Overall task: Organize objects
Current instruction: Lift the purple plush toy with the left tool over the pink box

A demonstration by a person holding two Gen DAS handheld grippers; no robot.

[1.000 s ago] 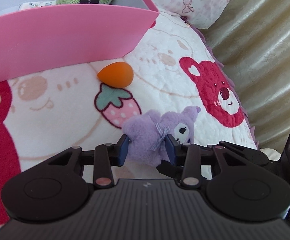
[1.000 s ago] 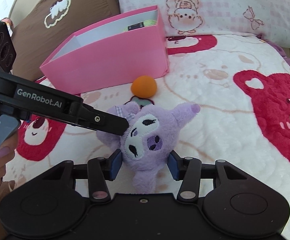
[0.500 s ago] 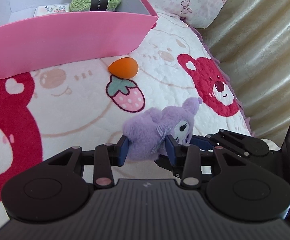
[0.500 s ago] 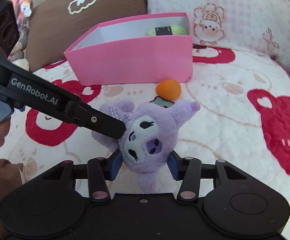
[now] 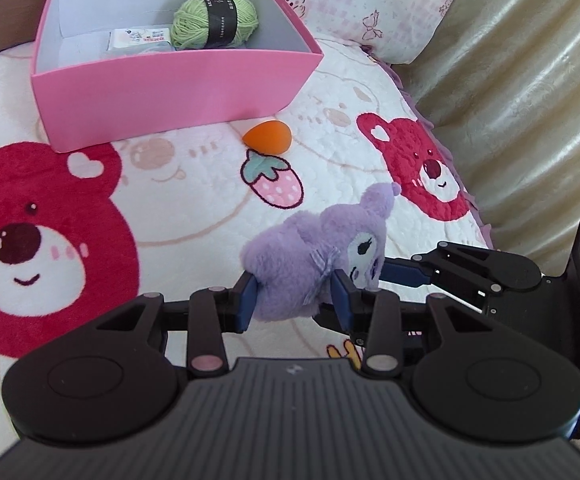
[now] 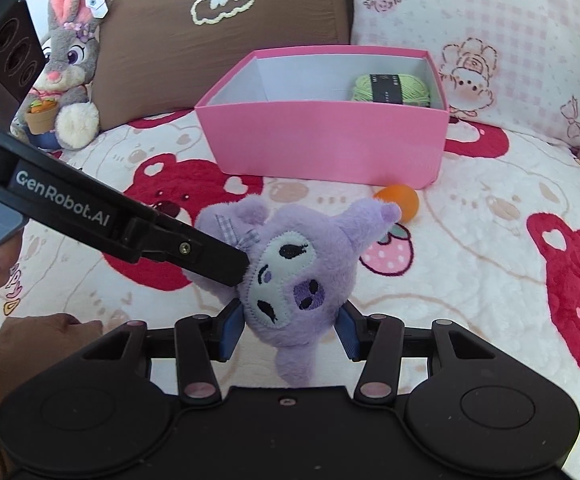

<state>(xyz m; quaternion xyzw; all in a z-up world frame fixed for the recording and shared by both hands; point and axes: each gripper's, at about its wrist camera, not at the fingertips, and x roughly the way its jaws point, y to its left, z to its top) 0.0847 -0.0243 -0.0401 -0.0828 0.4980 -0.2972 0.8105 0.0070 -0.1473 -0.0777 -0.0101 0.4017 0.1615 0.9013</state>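
Both claws, left (image 5: 294, 300) and right (image 6: 288, 328), clamp fluffy purple plush (image 6: 295, 268).

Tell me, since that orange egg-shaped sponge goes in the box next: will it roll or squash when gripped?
The orange sponge is rounded and tapered, so a nudge would probably roll it in a curve. It looks matte and soft, so likely light, squashy and not slippery.

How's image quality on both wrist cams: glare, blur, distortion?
Left wrist: sharp, even daylight, sheen on the curtain, strong fisheye bending at the edges; purple plush crisp between the left hand-held gripper pads. Right wrist: equally sharp, no motion blur, soft shadow beside the pink box; the plush fills the right hand-held gripper.
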